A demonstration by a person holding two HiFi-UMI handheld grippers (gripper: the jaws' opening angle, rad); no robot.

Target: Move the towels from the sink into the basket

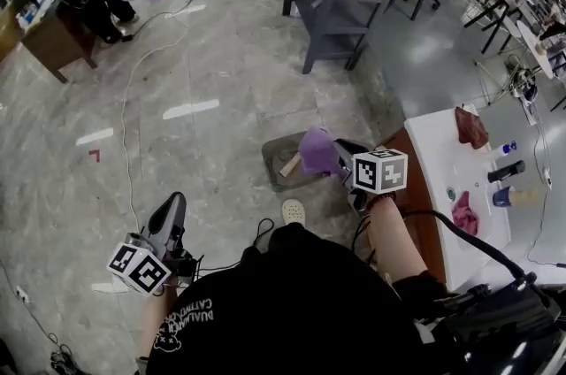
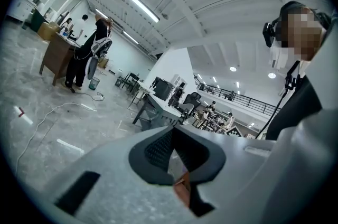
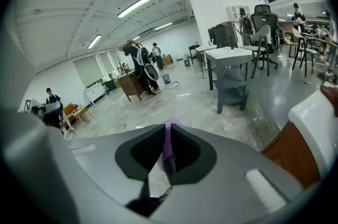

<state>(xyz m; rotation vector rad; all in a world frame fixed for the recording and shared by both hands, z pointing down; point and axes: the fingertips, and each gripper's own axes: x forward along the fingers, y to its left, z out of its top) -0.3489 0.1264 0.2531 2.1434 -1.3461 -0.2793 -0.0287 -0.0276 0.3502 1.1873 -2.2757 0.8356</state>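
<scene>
Your right gripper (image 1: 333, 158) is clamped on a purple towel (image 1: 316, 150); in the right gripper view the cloth sits pinched between the two dark pads (image 3: 150, 150), with a tuft showing past their tips. From the head view that towel hangs off the jaws over the right part of the grey basket (image 1: 272, 154), which stands on the floor just left of the sink counter (image 1: 433, 154). Whether the cloth touches the basket, you cannot tell. A tan item (image 1: 290, 165) lies inside the basket.

Your left gripper (image 1: 173, 203) is low at your left side, well apart from the basket, pointing out across the floor. Its jaws meet at the tips and hold nothing.

Two towels remain on the white sink counter: a dark red towel (image 1: 471, 127) near the far end and a pink towel (image 1: 465, 213) nearer you. A black faucet (image 1: 506, 172) stands between them, toward the counter's right side.
</scene>
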